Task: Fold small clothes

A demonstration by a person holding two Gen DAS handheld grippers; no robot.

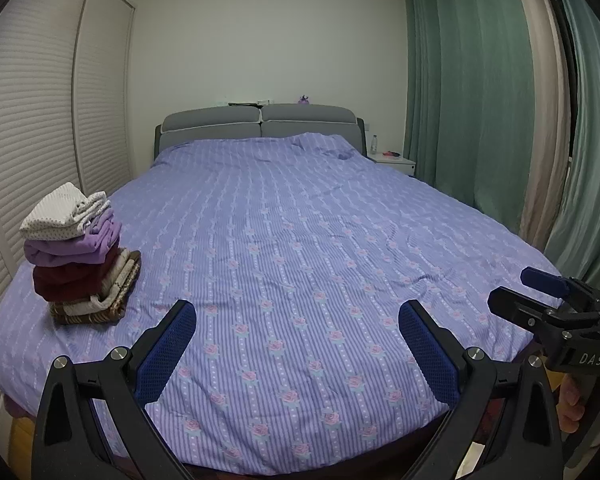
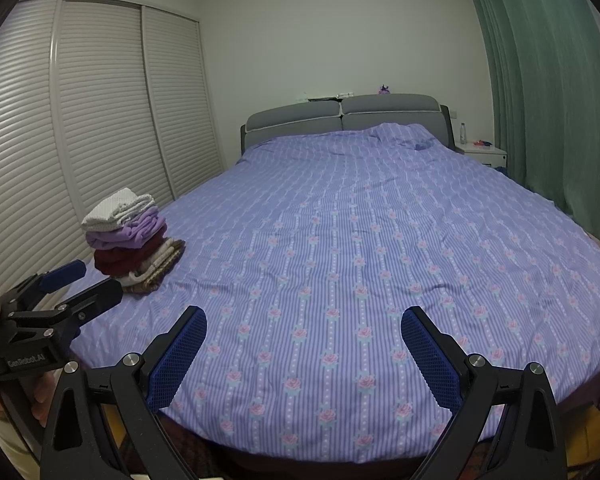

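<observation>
A stack of folded small clothes (image 1: 80, 252) sits on the near left of the bed (image 1: 300, 240): white dotted on top, then purple, dark red, and brown-and-cream at the bottom. It also shows in the right wrist view (image 2: 132, 240). My left gripper (image 1: 298, 320) is open and empty above the foot of the bed, right of the stack. My right gripper (image 2: 304, 328) is open and empty over the bed's near edge. The right gripper shows at the right in the left wrist view (image 1: 528, 292); the left gripper shows at the left in the right wrist view (image 2: 92, 280).
The bed has a purple striped floral cover and a grey headboard (image 1: 260, 124). White louvred wardrobe doors (image 1: 40, 120) stand along the left. Green curtains (image 1: 472, 80) hang on the right. A white nightstand (image 1: 394, 162) with a bottle stands beside the headboard.
</observation>
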